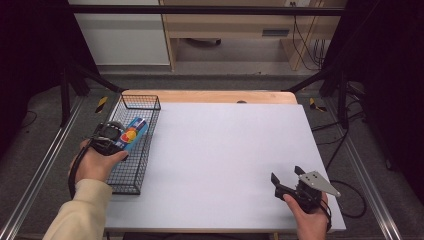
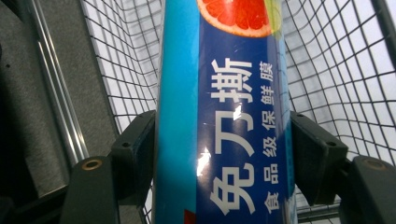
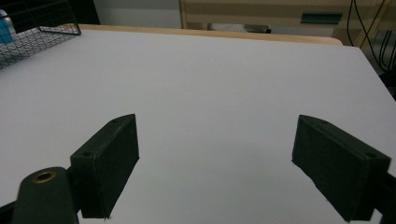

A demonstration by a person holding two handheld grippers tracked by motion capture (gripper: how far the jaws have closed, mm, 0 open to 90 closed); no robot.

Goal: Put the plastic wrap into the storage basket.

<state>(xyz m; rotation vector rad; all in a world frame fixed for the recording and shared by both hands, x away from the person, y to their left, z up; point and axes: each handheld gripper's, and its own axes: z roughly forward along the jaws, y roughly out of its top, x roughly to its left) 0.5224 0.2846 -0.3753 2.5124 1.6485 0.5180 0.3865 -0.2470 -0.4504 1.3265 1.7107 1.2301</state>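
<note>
A blue box of cling film (image 1: 133,133) with a citrus picture and white Chinese lettering is held over the black wire basket (image 1: 143,102) at the table's left edge. My left gripper (image 1: 116,136) is shut on this box; in the left gripper view both black pads press its sides (image 2: 224,140), with basket mesh (image 2: 336,79) behind it. Near the front right corner of the white table top (image 1: 225,150) rests my right gripper (image 1: 286,179), open, its two jaws wide apart over bare white surface (image 3: 215,130) with nothing between them.
The basket runs along the left edge of the table, and its near corner (image 3: 42,32) shows at far left in the right gripper view. A wooden table strip (image 1: 215,96) lies behind the white top. Metal rails (image 1: 45,160) and dark frame legs flank the table.
</note>
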